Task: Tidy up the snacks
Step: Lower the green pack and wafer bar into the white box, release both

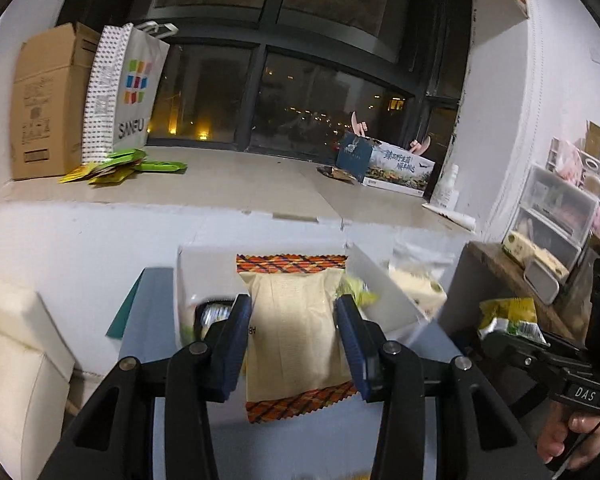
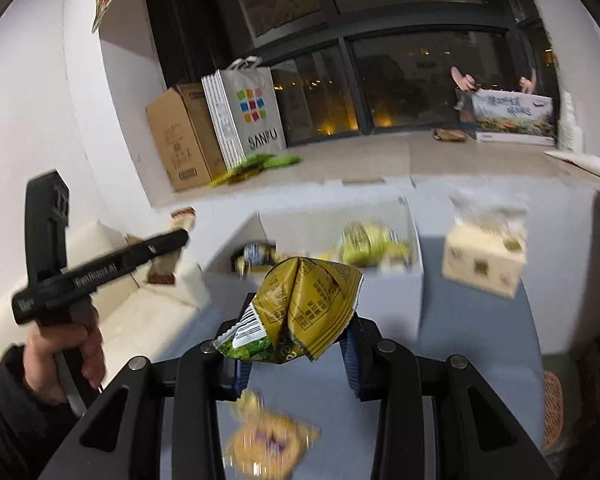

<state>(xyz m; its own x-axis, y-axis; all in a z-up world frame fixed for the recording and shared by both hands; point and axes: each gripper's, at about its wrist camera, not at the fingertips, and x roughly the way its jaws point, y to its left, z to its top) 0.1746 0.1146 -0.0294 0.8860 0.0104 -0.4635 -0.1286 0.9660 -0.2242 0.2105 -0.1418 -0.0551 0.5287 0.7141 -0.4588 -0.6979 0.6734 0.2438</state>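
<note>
My left gripper (image 1: 293,304) is shut on a cream snack packet (image 1: 292,344) with orange plaid ends, held upright above the blue-grey table. Just beyond it stands an open white box (image 1: 384,280) with yellow-green bags (image 2: 368,240) and a dark packet (image 2: 256,254) inside. My right gripper (image 2: 300,320) is shut on a crumpled yellow-green snack bag (image 2: 308,300), in front of the same box (image 2: 412,280). The right gripper (image 1: 500,336) and its bag (image 1: 508,316) also show at the right edge of the left wrist view. A blurred yellow packet (image 2: 268,440) lies on the table below the right gripper.
A cream tissue box (image 2: 484,260) stands right of the white box. The window sill holds a cardboard box (image 1: 44,108), a SANFU bag (image 1: 128,88), green packets (image 1: 120,166) and a printed box (image 1: 392,168). A cream seat (image 1: 12,360) is at left, plastic drawers (image 1: 552,208) at right.
</note>
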